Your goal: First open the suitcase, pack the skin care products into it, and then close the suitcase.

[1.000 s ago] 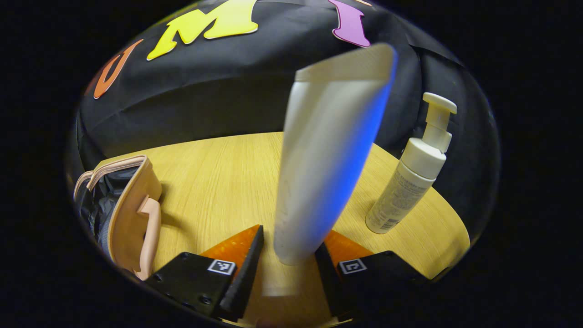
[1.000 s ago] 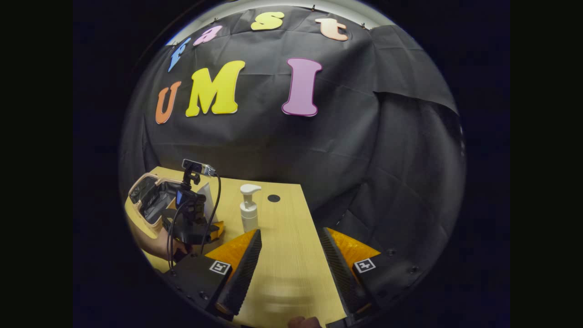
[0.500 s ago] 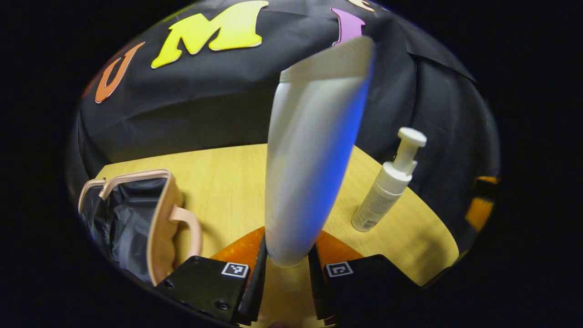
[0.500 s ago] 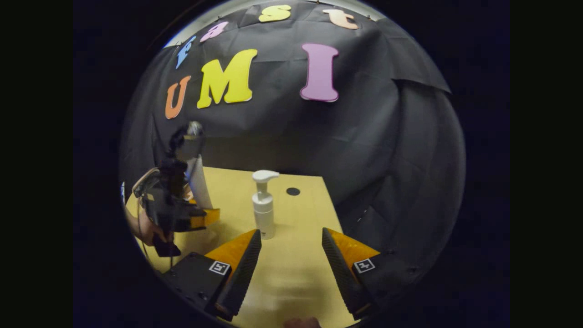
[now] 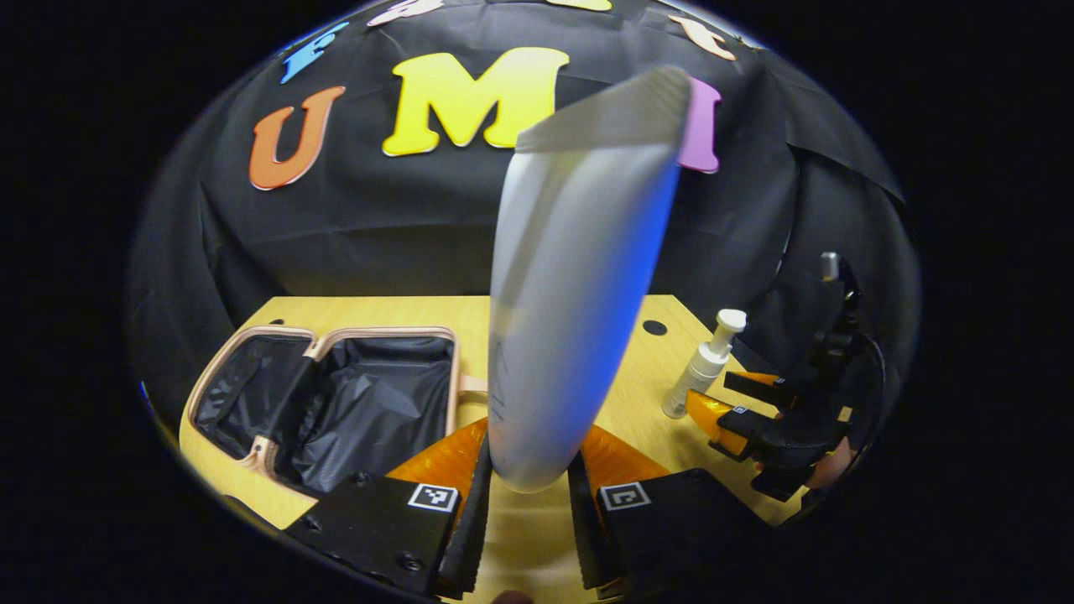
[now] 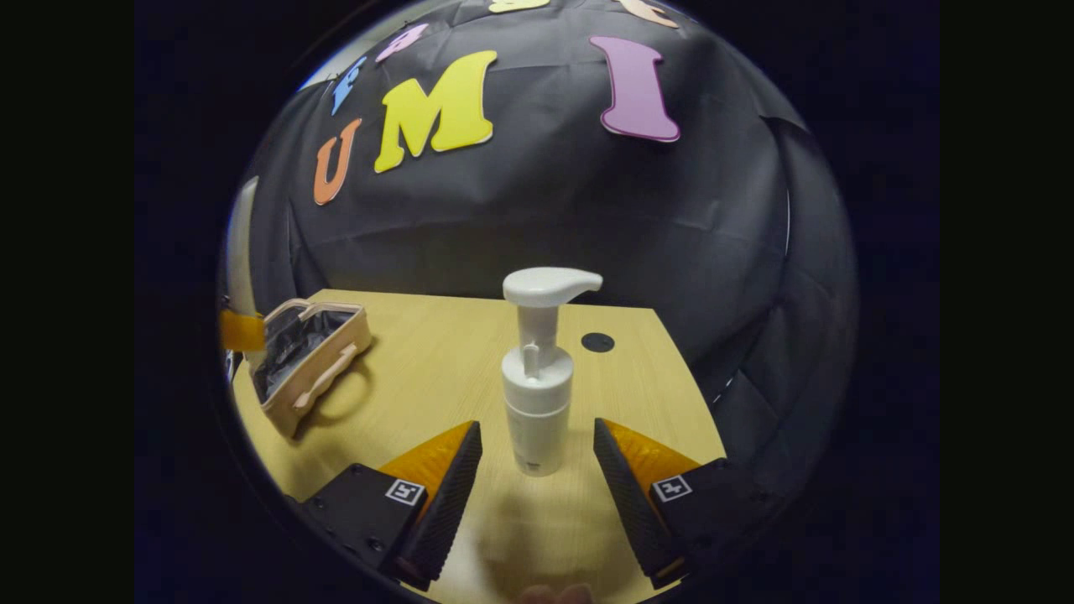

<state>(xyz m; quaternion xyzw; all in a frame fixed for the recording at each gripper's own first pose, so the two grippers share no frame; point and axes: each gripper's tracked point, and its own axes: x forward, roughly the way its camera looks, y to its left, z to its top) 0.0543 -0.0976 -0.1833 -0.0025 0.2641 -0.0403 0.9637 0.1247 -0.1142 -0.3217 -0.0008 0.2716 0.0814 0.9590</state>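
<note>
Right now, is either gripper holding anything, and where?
Left gripper clamps the white tube at its lower end. Right gripper is open, holding nothing.

This is a recording booth, not a home; a black cloth wall (image 6: 537, 218) hangs close behind a small light wooden bench (image 6: 436, 369). The bench has a round cable hole (image 6: 597, 341), as office desks have.

Left gripper (image 5: 524, 491) has its jaws clamped together; right gripper (image 6: 530, 470) jaws spread wide.
</note>
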